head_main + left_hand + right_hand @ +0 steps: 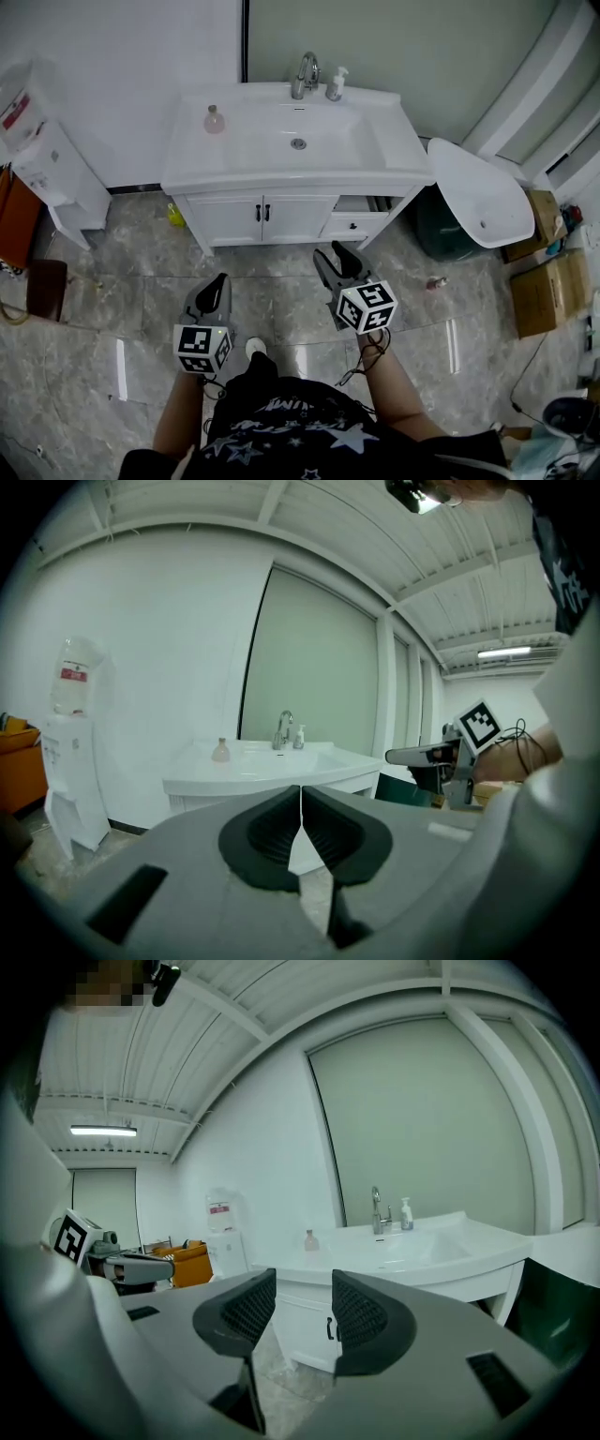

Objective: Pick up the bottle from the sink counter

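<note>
A small pinkish round bottle stands on the left side of the white sink counter, well ahead of both grippers. It also shows small and far off as the bottle in the left gripper view and the bottle in the right gripper view. My left gripper hovers over the floor in front of the cabinet, its jaws pressed together and empty. My right gripper is held a little closer to the cabinet, jaws apart with nothing between them.
A faucet and a white soap dispenser stand at the back of the basin. A drawer hangs open at the cabinet's right. A white tub leans at the right, a water dispenser at the left, cardboard boxes far right.
</note>
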The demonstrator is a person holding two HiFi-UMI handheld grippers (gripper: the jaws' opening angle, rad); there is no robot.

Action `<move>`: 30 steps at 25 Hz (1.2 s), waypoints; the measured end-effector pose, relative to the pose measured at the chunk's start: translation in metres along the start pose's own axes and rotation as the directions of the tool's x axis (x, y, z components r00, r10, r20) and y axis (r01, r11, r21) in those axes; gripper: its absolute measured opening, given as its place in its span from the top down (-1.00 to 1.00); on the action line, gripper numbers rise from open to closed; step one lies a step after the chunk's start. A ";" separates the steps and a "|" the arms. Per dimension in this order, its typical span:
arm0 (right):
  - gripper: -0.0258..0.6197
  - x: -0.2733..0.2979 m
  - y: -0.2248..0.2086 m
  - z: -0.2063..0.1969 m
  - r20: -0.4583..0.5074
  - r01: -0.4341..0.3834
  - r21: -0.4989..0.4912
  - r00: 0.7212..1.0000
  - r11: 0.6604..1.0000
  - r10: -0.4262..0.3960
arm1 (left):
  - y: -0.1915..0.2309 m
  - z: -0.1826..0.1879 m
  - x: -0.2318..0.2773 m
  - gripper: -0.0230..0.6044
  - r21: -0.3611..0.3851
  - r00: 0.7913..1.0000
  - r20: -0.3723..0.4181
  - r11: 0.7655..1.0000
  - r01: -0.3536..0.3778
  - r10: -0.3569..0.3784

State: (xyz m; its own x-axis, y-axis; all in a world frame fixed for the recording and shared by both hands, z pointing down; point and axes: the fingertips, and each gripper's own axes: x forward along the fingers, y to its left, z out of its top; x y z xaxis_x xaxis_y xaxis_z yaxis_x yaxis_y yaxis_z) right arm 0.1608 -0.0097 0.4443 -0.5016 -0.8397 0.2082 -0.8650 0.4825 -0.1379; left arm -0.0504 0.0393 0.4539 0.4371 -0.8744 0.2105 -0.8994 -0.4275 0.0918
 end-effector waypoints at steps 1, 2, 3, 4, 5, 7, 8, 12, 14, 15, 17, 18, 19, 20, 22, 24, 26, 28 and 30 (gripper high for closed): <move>0.35 0.015 0.002 0.003 -0.003 -0.001 -0.001 1.000 1.000 0.001 | 0.012 0.002 0.007 0.86 0.002 1.000 -0.002 1.000 0.003 -0.003; 0.35 0.030 0.004 0.006 -0.006 -0.003 -0.004 1.000 1.000 0.003 | 0.025 0.003 0.013 0.86 0.002 1.000 -0.004 1.000 0.003 -0.003; 0.34 0.045 0.006 0.009 -0.008 -0.004 -0.008 1.000 1.000 0.004 | 0.037 0.004 0.019 0.85 -0.001 1.000 -0.007 1.000 0.003 -0.003; 0.34 0.059 0.009 0.012 -0.010 -0.006 -0.012 1.000 1.000 0.006 | 0.050 0.005 0.025 0.85 -0.006 1.000 -0.008 1.000 0.002 -0.002; 0.34 0.072 0.011 0.014 -0.011 -0.009 -0.015 1.000 1.000 0.008 | 0.062 0.005 0.030 0.86 -0.012 1.000 -0.009 1.000 0.000 0.000; 0.33 0.095 0.016 0.018 -0.018 -0.016 -0.020 1.000 1.000 0.016 | 0.084 0.007 0.039 0.86 -0.018 1.000 -0.011 1.000 -0.006 0.006; 0.33 0.106 0.018 0.018 -0.024 -0.019 -0.022 1.000 1.000 0.019 | 0.095 0.007 0.044 0.85 -0.017 1.000 -0.013 1.000 -0.010 0.009; 0.33 0.139 0.021 0.023 -0.039 -0.029 -0.027 0.999 0.999 0.028 | 0.125 0.010 0.058 0.86 -0.005 1.000 -0.020 1.000 -0.015 0.015; 0.33 0.156 0.022 0.027 -0.038 -0.038 -0.034 0.999 0.999 0.037 | 0.138 0.012 0.065 0.85 -0.006 0.999 -0.017 1.000 -0.027 0.027; 0.33 0.166 0.022 0.029 -0.037 -0.046 -0.037 0.998 0.998 0.045 | 0.146 0.013 0.069 0.86 -0.010 0.999 -0.015 0.999 -0.038 0.038; 0.33 0.187 0.022 0.033 -0.035 -0.067 -0.041 0.997 0.997 0.065 | 0.159 0.015 0.077 0.85 -0.024 0.998 -0.009 0.998 -0.061 0.061; 0.33 0.198 0.022 0.035 -0.035 -0.078 -0.041 0.996 0.996 0.077 | 0.164 0.016 0.081 0.86 -0.030 0.997 -0.007 0.997 -0.071 0.071; 0.33 0.210 0.020 0.036 -0.034 -0.089 -0.040 0.996 0.995 0.088 | 0.169 0.017 0.085 0.86 -0.034 0.997 -0.005 0.996 -0.081 0.081; 0.33 0.223 0.018 0.038 -0.033 -0.100 -0.037 0.995 0.994 0.099 | 0.174 0.019 0.090 0.85 -0.034 0.996 -0.004 0.995 -0.091 0.091; 0.33 0.253 0.013 0.043 -0.029 -0.124 -0.031 0.992 0.992 0.123 | 0.186 0.022 0.102 0.85 -0.031 0.993 -0.004 0.993 -0.115 0.115; 0.33 0.288 0.008 0.052 -0.023 -0.153 -0.030 0.988 0.988 0.152 | 0.204 0.030 0.116 0.85 -0.031 0.989 0.000 0.989 -0.148 0.148; 0.33 0.325 0.004 0.063 -0.020 -0.188 -0.038 0.982 0.981 0.187 | 0.224 0.039 0.130 0.86 -0.034 0.983 0.002 0.982 -0.183 0.183; 0.33 0.362 0.000 0.075 -0.023 -0.222 -0.048 0.975 0.974 0.221 | 0.244 0.044 0.145 0.85 -0.041 0.976 -0.017 0.975 -0.218 0.217; 0.33 0.397 -0.005 0.083 -0.035 -0.250 -0.055 0.968 0.967 0.249 | 0.263 0.048 0.161 0.86 -0.044 0.967 -0.035 0.967 -0.253 0.251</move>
State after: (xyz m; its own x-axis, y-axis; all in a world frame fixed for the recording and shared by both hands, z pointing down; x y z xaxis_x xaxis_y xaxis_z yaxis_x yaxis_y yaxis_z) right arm -0.0330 -0.3657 0.4468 -0.7011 -0.6841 0.2013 -0.7114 0.6902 -0.1323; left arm -0.2160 -0.2246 0.4649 0.1963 -0.9453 0.2607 -0.9802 -0.1821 0.0779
